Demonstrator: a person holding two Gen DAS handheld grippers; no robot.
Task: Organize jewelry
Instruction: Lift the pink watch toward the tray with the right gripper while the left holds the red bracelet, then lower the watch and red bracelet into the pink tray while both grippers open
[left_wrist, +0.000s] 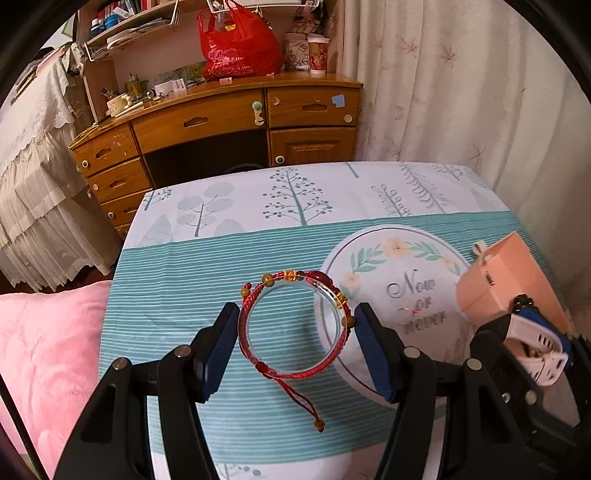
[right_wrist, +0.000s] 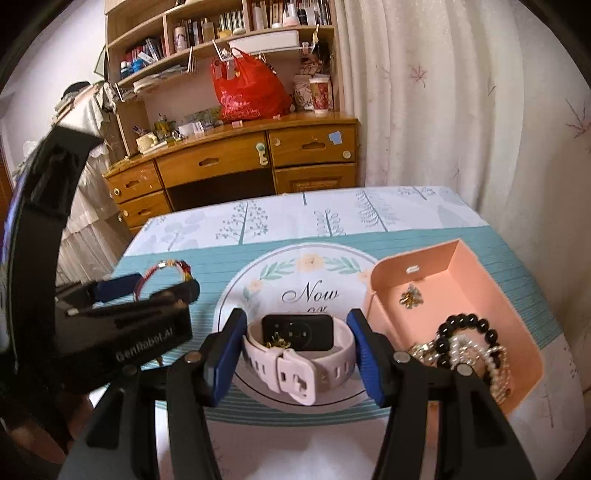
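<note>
My left gripper (left_wrist: 295, 332) is closing its blue pads on the red woven cord bracelet with amber and gold beads (left_wrist: 293, 325), above the striped teal tablecloth (left_wrist: 177, 280). My right gripper (right_wrist: 295, 347) is gripping the pale pink silicone smartwatch (right_wrist: 295, 350) between its jaws, just beside the open pink plastic jewelry box (right_wrist: 480, 295) that is holding a black bead bracelet (right_wrist: 469, 325).

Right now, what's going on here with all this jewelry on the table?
A person is sorting jewelry with a handheld gripper in each hand. The left gripper has its fingers around a red braided bracelet, apparently paired with a clear bangle. The right gripper is closed on a pink-strapped watch beside the pink box on the tablecloth. A black bead bracelet, pearl strands and a small gold piece already lie in that box.
</note>
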